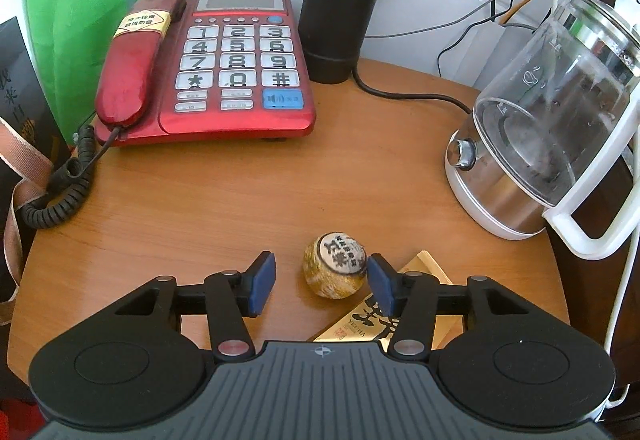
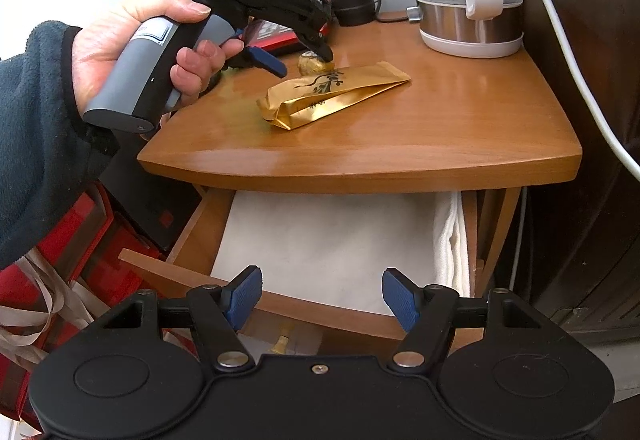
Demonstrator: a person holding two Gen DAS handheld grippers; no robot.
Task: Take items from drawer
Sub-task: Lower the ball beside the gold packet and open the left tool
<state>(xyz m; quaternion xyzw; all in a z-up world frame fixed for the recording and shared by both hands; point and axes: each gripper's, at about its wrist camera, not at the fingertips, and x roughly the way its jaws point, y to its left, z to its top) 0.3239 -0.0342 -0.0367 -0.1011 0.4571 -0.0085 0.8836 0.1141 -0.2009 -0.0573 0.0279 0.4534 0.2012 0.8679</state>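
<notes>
A round gold-wrapped tea ball [image 1: 335, 266] with a white label rests on the wooden table top [image 1: 208, 199]. My left gripper [image 1: 322, 282] is open, its blue pads on either side of the ball, the right pad close to it. A gold tea packet [image 1: 360, 324] lies just right of the ball; it shows in the right wrist view [image 2: 332, 93] beside the ball [image 2: 312, 64]. My right gripper [image 2: 322, 298] is open and empty, above the front of the open drawer [image 2: 280, 304], which is lined with white cloth [image 2: 332, 240].
A red phone [image 1: 208, 67] and black flask [image 1: 340, 3] stand at the back of the table. A glass kettle [image 1: 548, 123] stands at the right, with cables behind. Red bags [image 2: 72, 272] sit left of the drawer.
</notes>
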